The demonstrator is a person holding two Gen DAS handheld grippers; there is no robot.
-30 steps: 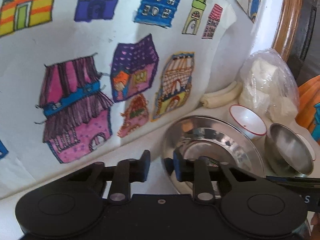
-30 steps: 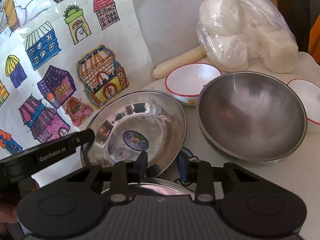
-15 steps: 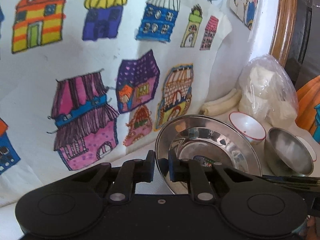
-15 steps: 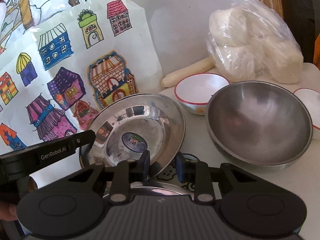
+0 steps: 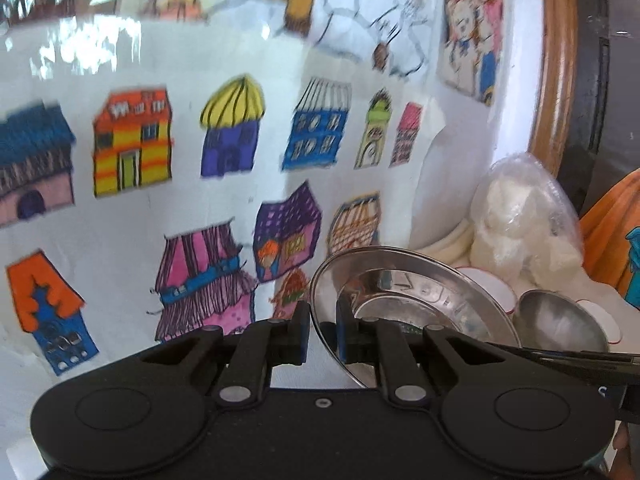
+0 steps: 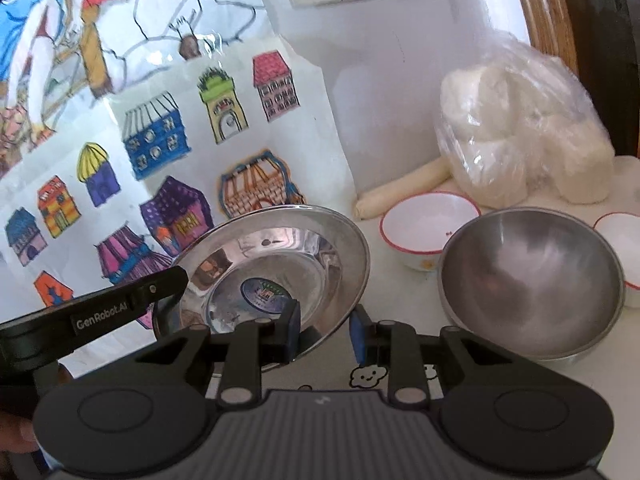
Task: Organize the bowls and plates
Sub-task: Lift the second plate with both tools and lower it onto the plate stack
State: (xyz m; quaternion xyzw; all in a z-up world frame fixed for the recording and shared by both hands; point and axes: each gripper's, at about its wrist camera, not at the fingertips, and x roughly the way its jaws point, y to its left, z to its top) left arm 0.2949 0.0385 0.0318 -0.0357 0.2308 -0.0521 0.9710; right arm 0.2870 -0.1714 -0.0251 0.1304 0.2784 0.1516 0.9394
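Note:
A shiny steel plate (image 6: 280, 264) with a round sticker in its middle is off the table and tilted up toward the wall. My left gripper (image 5: 322, 332) is shut on the plate (image 5: 404, 292) at its left rim; its finger (image 6: 120, 308) reaches in from the left in the right wrist view. My right gripper (image 6: 325, 334) has the plate's near rim between its fingers. The left pad lies against the rim and a gap shows before the right pad. A steel bowl (image 6: 532, 280) stands to the right on the table.
Two white bowls with red rims (image 6: 430, 224) (image 6: 624, 248) stand behind and right of the steel bowl. A clear bag of white lumps (image 6: 520, 140) and a pale roll (image 6: 404, 192) lie by the wall. Paper drawings of houses (image 5: 224, 140) cover the wall close on the left.
The left gripper closed on the plate's rim and rose with it. The plate came off the table and tilted up. Both views swung upward toward the wall.

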